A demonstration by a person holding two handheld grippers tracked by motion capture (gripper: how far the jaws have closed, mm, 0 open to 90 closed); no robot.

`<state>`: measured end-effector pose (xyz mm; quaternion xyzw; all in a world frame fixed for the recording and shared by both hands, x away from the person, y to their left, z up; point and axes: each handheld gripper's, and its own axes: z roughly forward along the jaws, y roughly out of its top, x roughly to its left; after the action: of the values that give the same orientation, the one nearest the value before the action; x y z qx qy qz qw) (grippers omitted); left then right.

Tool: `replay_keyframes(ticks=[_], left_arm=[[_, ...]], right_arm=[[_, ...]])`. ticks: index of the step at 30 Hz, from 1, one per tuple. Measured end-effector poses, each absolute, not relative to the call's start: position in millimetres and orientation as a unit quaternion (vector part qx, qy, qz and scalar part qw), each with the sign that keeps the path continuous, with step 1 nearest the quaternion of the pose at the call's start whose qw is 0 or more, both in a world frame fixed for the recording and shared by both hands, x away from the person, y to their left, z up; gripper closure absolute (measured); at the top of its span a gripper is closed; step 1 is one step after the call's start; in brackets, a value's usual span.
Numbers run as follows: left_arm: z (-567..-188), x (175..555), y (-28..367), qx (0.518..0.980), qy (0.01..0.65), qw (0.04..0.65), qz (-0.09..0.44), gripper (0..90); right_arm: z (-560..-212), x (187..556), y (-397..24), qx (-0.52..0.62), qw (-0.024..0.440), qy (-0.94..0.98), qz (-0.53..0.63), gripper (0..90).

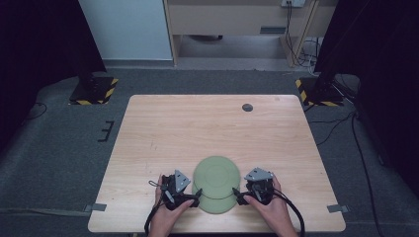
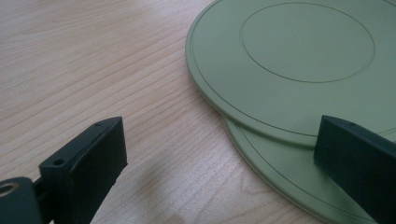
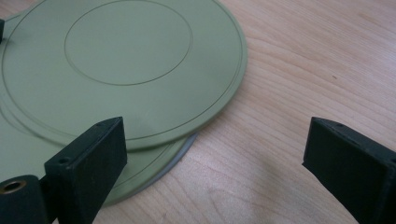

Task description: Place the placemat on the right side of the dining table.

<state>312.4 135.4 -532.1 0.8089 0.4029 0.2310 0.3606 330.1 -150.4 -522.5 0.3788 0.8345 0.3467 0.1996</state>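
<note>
Two flat green plates lie stacked near the table's front edge. The upper plate sits shifted toward the far side, so a crescent of the lower plate shows in front. My left gripper is open at the stack's left rim, with one jaw over the plates and the other over bare wood. At the right rim my right gripper is open in the same way. Neither holds anything.
The light wooden table has a small round grey cap near its back edge. Two stand bases with yellow-black stripes rest on the grey floor behind the table's back corners.
</note>
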Motion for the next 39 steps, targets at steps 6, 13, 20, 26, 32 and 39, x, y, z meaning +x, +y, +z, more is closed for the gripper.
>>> replay_keyframes(ticks=[6, 13, 20, 26, 32, 39], left_arm=[[-531.9, 311.1, 133.3, 0.812, 0.399, 0.359, 0.230, 1.7], [-531.8, 311.9, 132.4, 0.812, 0.399, 0.358, 0.232, 1.1], [-531.6, 312.1, 132.1, 0.812, 0.399, 0.356, 0.233, 0.8], [-531.3, 311.5, 131.7, 0.812, 0.400, 0.355, 0.234, 1.1], [-531.4, 311.0, 132.0, 0.812, 0.398, 0.357, 0.232, 2.0], [-531.6, 312.2, 132.1, 0.812, 0.400, 0.356, 0.231, 0.8]], right_arm=[[-512.4, 335.5, -152.9, 0.364, 0.194, 0.844, 0.343, 6.6], [-489.9, 355.4, -149.4, 0.344, 0.172, 0.861, 0.333, 10.1], [-474.1, 379.0, -139.0, 0.334, 0.136, 0.880, 0.310, 11.2], [-478.9, 404.2, -129.7, 0.345, 0.110, 0.879, 0.311, 12.8], [-481.0, 421.2, -126.0, 0.354, 0.099, 0.876, 0.311, 15.9], [-487.7, 433.5, -123.4, 0.367, 0.081, 0.872, 0.313, 18.7]])
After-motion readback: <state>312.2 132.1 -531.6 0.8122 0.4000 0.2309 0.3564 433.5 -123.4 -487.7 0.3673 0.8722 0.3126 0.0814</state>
